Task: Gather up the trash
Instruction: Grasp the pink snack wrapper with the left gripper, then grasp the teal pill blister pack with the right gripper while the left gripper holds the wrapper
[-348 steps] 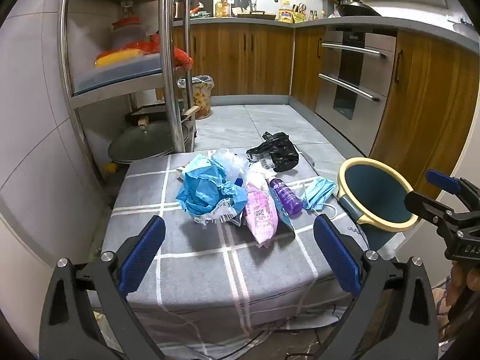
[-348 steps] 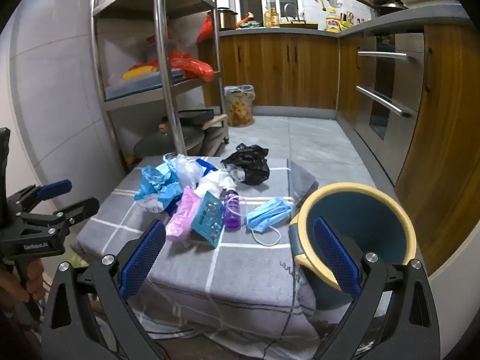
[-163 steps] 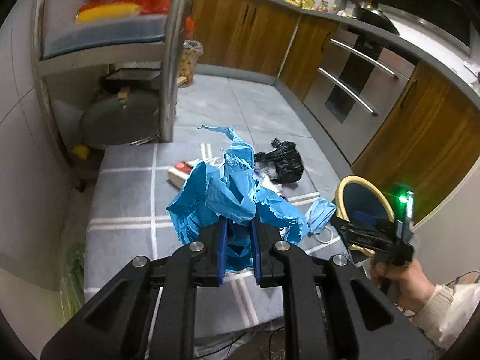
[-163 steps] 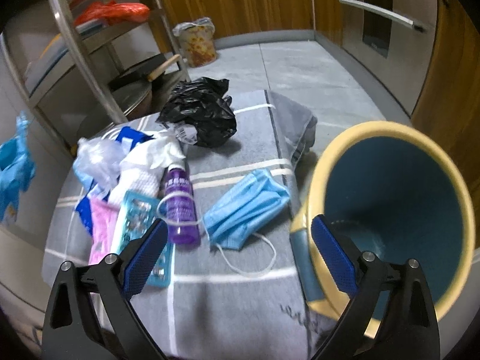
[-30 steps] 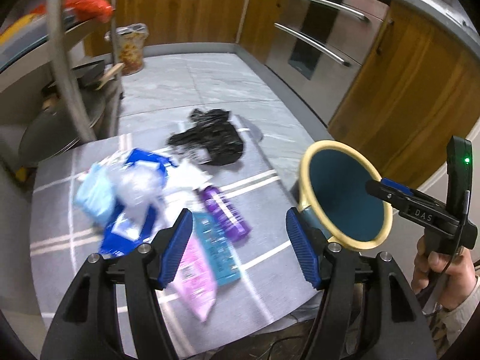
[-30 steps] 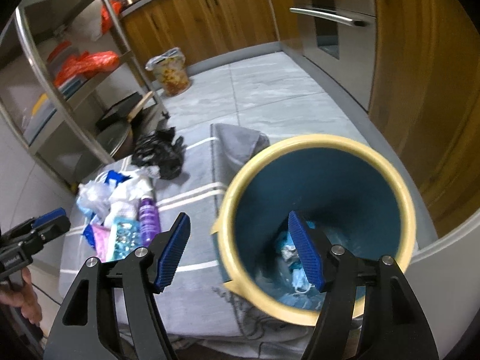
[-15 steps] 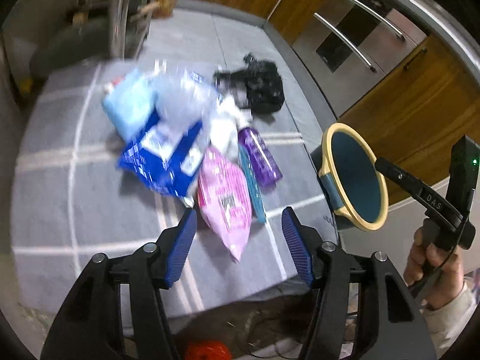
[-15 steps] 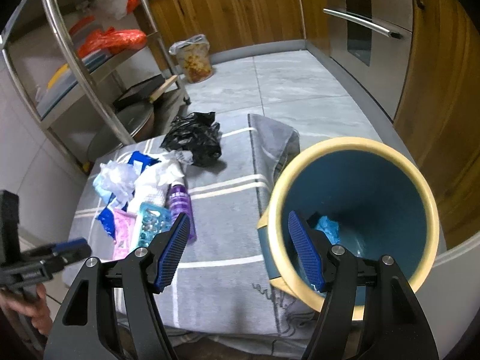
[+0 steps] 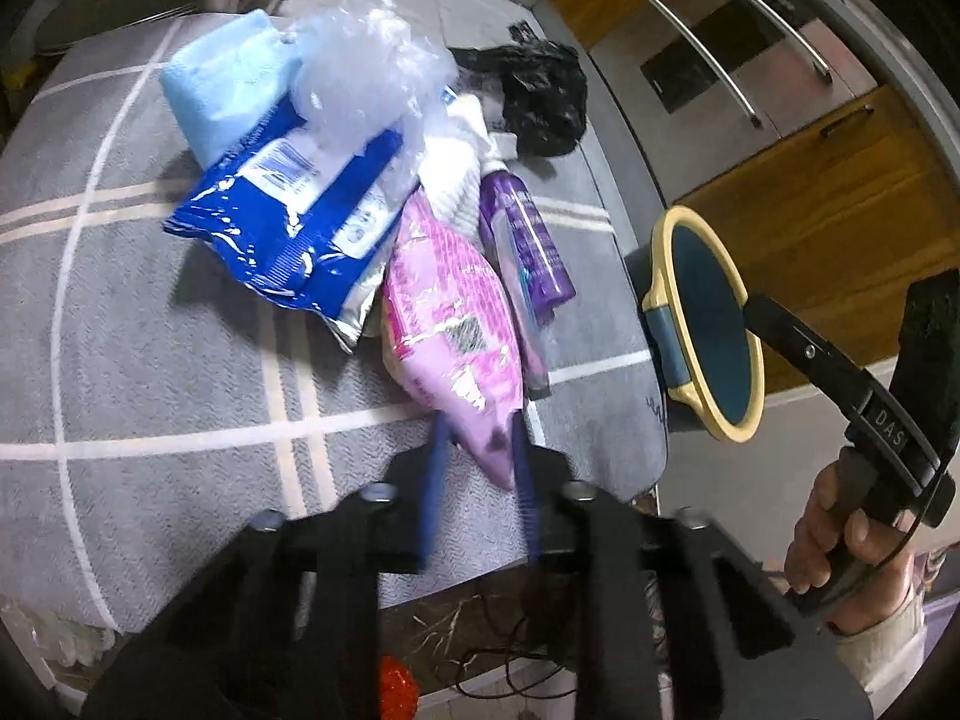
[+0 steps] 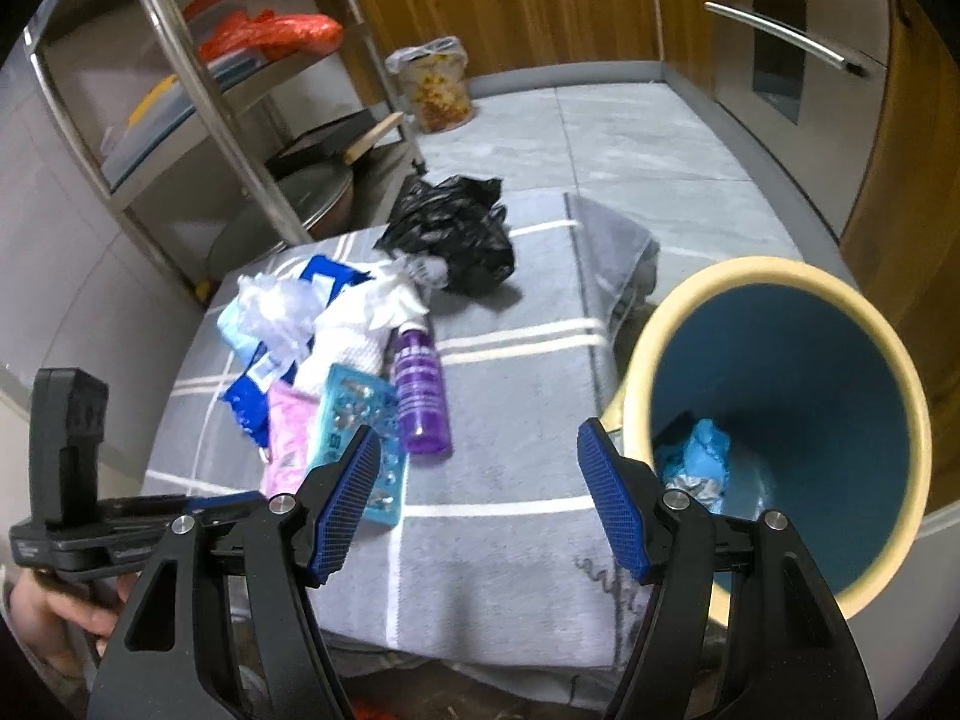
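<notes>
Trash lies piled on a grey checked cloth [image 9: 150,372]: a pink packet [image 9: 450,306], a blue and white packet [image 9: 300,210], a purple bottle [image 9: 528,240], a teal blister pack [image 10: 360,420], clear plastic [image 9: 366,48] and a black bag [image 9: 540,96]. My left gripper [image 9: 477,450] has its fingers closed on the near end of the pink packet. My right gripper [image 10: 480,504] is open and empty, over the cloth beside the blue bin with a yellow rim [image 10: 780,396]. Blue trash [image 10: 702,462] lies inside the bin.
A steel shelf rack [image 10: 228,96] with pans stands behind the cloth. Wooden cabinets and an oven [image 10: 798,48] line the far and right sides. A bagged bin [image 10: 435,84] stands on the tiled floor. Cables lie under the cloth's front edge [image 9: 498,660].
My left gripper has moved down to the pink packet and its fingers have closed on its near end. My right gripper has shifted slightly and stays open.
</notes>
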Tool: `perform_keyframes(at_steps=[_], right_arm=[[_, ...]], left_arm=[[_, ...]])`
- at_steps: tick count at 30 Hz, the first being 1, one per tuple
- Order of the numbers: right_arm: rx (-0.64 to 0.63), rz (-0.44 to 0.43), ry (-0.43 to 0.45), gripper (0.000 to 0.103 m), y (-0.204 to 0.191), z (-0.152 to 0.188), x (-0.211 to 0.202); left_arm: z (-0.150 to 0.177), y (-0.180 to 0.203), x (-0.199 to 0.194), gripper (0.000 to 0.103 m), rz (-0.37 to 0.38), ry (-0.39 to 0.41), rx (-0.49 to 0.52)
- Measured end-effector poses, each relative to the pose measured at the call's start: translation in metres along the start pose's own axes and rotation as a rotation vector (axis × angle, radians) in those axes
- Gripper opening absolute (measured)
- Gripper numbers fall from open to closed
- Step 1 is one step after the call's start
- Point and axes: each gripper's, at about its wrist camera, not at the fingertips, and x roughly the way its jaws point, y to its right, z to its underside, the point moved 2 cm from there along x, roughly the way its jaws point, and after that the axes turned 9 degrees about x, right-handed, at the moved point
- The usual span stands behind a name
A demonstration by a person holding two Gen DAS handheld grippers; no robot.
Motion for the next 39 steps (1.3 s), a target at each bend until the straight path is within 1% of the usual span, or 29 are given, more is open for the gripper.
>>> perform_keyframes(at_steps=[1, 2, 5, 8, 12, 13, 18, 21, 25, 27, 32, 34, 37, 38, 39], right_arm=[[-0.004, -0.006, -0.003, 0.069, -0.002, 0.001, 0.001], [-0.008, -0.011, -0.008, 0.069, -0.004, 0.002, 0.002], [-0.018, -0.024, -0.024, 0.07, -0.01, 0.004, 0.007], [-0.027, -0.041, -0.047, 0.07, -0.016, 0.007, 0.014], [-0.06, -0.066, -0.079, 0.07, -0.029, 0.013, 0.025], [-0.069, -0.072, -0.084, 0.07, -0.032, 0.014, 0.027], [-0.176, -0.085, -0.117, 0.07, -0.057, 0.027, 0.036], [-0.263, -0.075, -0.143, 0.07, -0.073, 0.038, 0.044], [-0.326, -0.039, -0.17, 0.07, -0.083, 0.051, 0.058], [-0.336, -0.019, -0.182, 0.07, -0.085, 0.055, 0.066], [-0.352, 0.019, -0.197, 0.071, -0.094, 0.059, 0.082], [-0.369, 0.039, -0.198, 0.075, -0.098, 0.061, 0.088], [-0.399, 0.074, -0.207, 0.075, -0.102, 0.066, 0.1], [-0.4, 0.081, -0.207, 0.075, -0.102, 0.067, 0.102], [-0.397, 0.086, -0.204, 0.075, -0.101, 0.067, 0.105]], left_arm=[[0.0, 0.001, 0.0, 0.01, 0.002, 0.0, 0.008], [0.001, 0.003, 0.0, 0.006, 0.002, -0.001, 0.026], [0.003, 0.01, -0.002, 0.002, -0.005, -0.003, 0.063], [0.006, 0.016, -0.005, 0.001, -0.035, -0.011, 0.107], [0.01, 0.022, -0.015, 0.001, -0.104, -0.012, 0.175], [0.011, 0.023, -0.016, 0.001, -0.111, -0.013, 0.18], [0.019, 0.012, -0.023, 0.001, -0.141, -0.028, 0.16], [0.024, 0.004, -0.034, 0.001, -0.15, -0.021, 0.132], [0.03, -0.007, -0.048, 0.001, -0.164, -0.003, 0.11], [0.032, -0.012, -0.053, 0.001, -0.171, 0.004, 0.1], [0.035, -0.021, -0.06, 0.001, -0.216, 0.009, 0.099], [0.036, -0.022, -0.057, 0.001, -0.212, 0.003, 0.096], [0.036, -0.026, -0.05, 0.001, -0.204, -0.007, 0.092], [0.035, -0.027, -0.047, 0.008, -0.201, -0.016, 0.09], [0.034, -0.027, -0.045, 0.018, -0.194, -0.017, 0.088]])
